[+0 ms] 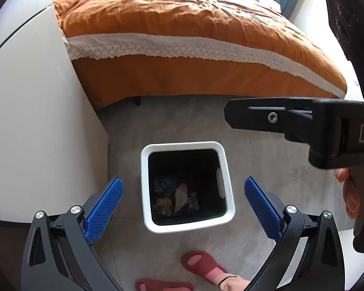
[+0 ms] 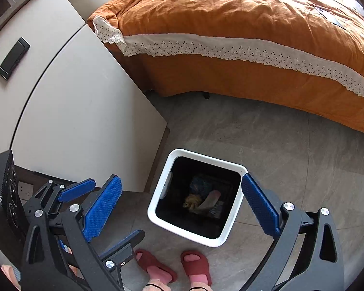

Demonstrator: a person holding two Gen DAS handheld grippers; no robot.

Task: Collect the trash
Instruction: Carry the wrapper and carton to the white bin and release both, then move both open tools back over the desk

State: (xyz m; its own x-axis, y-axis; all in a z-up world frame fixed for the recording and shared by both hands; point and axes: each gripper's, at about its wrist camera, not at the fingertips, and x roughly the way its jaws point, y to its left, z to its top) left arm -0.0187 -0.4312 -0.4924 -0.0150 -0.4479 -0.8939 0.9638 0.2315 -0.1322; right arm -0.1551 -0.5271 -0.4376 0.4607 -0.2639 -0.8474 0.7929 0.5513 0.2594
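Your left claw (image 1: 183,208) is spread wide and holds nothing; between its blue pads (image 1: 104,212) you see only the bin (image 1: 148,181) and the floor (image 1: 279,165). Your right claw (image 2: 182,207) is also released and empty.

What can go wrong here, from left to right. The white cabinet (image 1: 36,121) stands close on the left of both claws, so if you swing the left claw sideways, I think its outer finger may strike the cabinet wall. The two claws are very near each other: the right one (image 1: 267,116) crosses the upper right of the left view, and the left one (image 2: 94,194) lies just beside the right claw's left finger. If you move both at once, they may collide. The right pad (image 2: 259,206) of the right claw appears over the bin's rim; going lower there could tip the bin. Your slippers (image 2: 177,264) are just below the bin, so a fallen piece may land on your feet.

The trash (image 1: 179,197) lies at the bottom of the bin, below and ahead of the left claw, centred between its fingers. For the right claw it (image 2: 203,201) is also between the fingers, a little to the right of the middle.
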